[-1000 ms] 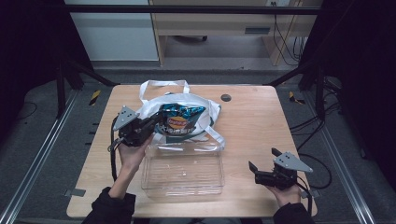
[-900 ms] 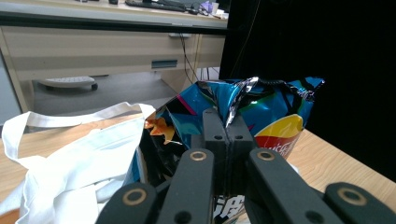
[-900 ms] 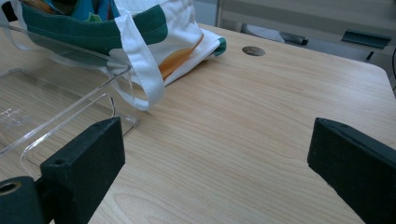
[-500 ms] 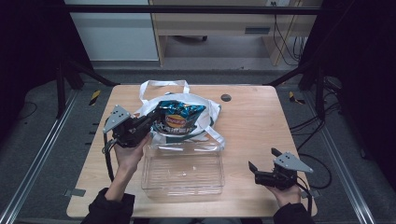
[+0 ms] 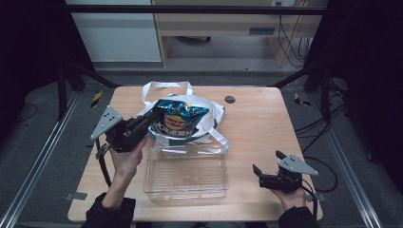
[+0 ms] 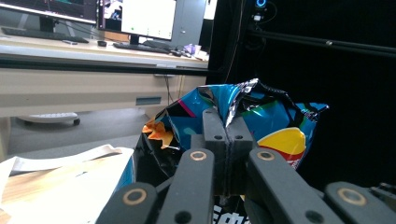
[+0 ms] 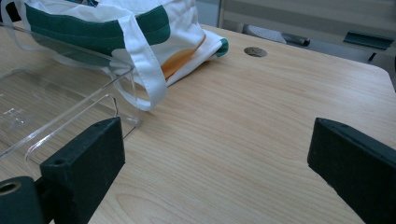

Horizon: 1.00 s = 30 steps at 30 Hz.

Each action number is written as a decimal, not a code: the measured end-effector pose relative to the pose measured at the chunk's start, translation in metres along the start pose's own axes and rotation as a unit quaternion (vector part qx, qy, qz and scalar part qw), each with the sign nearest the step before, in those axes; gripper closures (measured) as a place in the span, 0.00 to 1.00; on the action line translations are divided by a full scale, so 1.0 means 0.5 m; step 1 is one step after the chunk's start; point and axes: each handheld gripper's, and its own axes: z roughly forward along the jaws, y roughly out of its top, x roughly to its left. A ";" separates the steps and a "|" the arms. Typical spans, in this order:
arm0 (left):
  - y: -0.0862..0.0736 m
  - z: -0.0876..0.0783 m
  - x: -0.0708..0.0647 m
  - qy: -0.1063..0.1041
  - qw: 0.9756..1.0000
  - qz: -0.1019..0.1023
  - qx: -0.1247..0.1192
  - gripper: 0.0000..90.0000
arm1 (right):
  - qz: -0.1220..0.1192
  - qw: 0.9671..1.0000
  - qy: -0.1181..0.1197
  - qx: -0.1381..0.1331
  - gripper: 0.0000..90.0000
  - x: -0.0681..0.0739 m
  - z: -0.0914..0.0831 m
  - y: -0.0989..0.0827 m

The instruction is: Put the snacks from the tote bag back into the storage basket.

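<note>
I've got the chip bag (image 5: 179,119) up off the bench (image 5: 256,123), hanging over the white tote bag (image 5: 209,111) w/ green trim, at the bench's far-left-centre. In the left gripper view the bag's crimped top edge (image 6: 243,95) sits pinched between my two black jaws, which are closed tight on the foil; the left gripper (image 5: 142,124) comes at it from the left, w/ a hand (image 5: 127,159) under it.

Right below and nearer me: a clear plastic tray (image 5: 186,172), empty, its far rim touching the tote. A tote strap (image 7: 142,60) drapes over the tray's corner in the right gripper view, so that corner is partly covered. Another strap loop (image 5: 166,86) lies flat on the wood behind the tote.

Right gripper (image 5: 266,173) is well apart from all that, low at the near-right of the bench, jaws wide apart w/ nothing but bare wood between them; its grey plate (image 5: 297,165) is on top, cable trailing off the bench edge.

Small dark round spot (image 5: 230,99) on the bench, just right of the tote. Beyond the bench: grey floor, black frame rails, a desk w/ monitors (image 6: 140,18) and keyboard in the left gripper view.
</note>
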 end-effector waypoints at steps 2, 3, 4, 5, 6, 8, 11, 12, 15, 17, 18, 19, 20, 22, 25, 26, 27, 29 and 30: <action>0.002 -0.002 -0.006 -0.003 1.000 0.002 -0.001 1.00 | -0.001 1.000 -0.001 -0.001 0.05 0.000 -0.001 0.000; 0.002 -0.004 -0.009 -0.005 1.000 0.003 0.000 1.00 | 0.000 1.000 0.000 -0.001 0.05 0.001 -0.002 0.000; 0.002 -0.004 -0.012 -0.006 1.000 0.003 -0.001 1.00 | -0.001 1.000 -0.002 -0.003 0.05 0.000 -0.002 0.000; 0.003 -0.005 -0.015 -0.008 1.000 0.005 -0.001 1.00 | -0.002 1.000 -0.001 -0.004 0.05 0.001 -0.003 0.000; 0.003 -0.007 -0.018 -0.009 1.000 0.008 0.000 1.00 | -0.002 1.000 -0.001 -0.004 0.05 0.001 -0.004 0.001; 0.004 -0.010 -0.023 -0.011 1.000 0.010 0.000 1.00 | -0.003 1.000 -0.001 -0.004 0.05 0.000 -0.003 0.001; 0.002 -0.016 -0.031 -0.014 1.000 0.014 0.002 1.00 | -0.003 1.000 0.000 -0.003 0.05 0.000 -0.003 0.000; 0.000 -0.018 -0.035 -0.016 1.000 0.014 0.003 1.00 | -0.003 1.000 -0.001 -0.003 0.05 0.001 -0.004 0.000; -0.003 -0.025 -0.043 -0.019 1.000 0.018 0.007 1.00 | -0.005 1.000 -0.003 -0.006 0.05 0.001 -0.006 0.001; -0.006 -0.030 -0.047 -0.020 1.000 0.018 0.010 1.00 | -0.002 1.000 -0.001 -0.005 0.05 0.001 -0.005 0.001; -0.007 -0.033 -0.050 -0.021 1.000 0.018 0.010 1.00 | -0.001 1.000 -0.001 -0.004 0.05 0.001 -0.005 0.001; -0.008 -0.036 -0.052 -0.021 1.000 0.019 0.012 1.00 | -0.003 1.000 -0.001 -0.004 0.05 0.001 -0.005 0.001; -0.010 -0.038 -0.055 -0.021 0.999 0.020 0.014 1.00 | -0.003 1.000 -0.002 -0.004 0.05 0.001 -0.005 0.001; -0.013 -0.043 -0.060 -0.022 0.999 0.022 0.016 1.00 | -0.005 1.000 -0.002 -0.006 0.05 0.001 -0.006 0.001; -0.019 -0.051 -0.068 -0.024 0.999 0.026 0.021 1.00 | -0.003 1.000 -0.003 -0.006 0.05 0.002 -0.008 0.001; -0.021 -0.053 -0.070 -0.024 0.999 0.027 0.023 1.00 | -0.001 1.000 -0.002 -0.005 0.05 0.002 -0.008 0.001; -0.023 -0.053 -0.072 -0.025 0.999 0.027 0.025 1.00 | -0.001 1.000 -0.002 -0.005 0.05 0.001 -0.008 0.001; -0.028 -0.053 -0.078 -0.027 0.999 0.027 0.028 1.00 | -0.002 1.000 -0.002 -0.005 0.05 0.002 -0.008 0.001; -0.031 -0.054 -0.081 -0.029 0.999 0.029 0.031 1.00 | -0.002 1.000 -0.003 -0.006 0.05 0.002 -0.009 0.001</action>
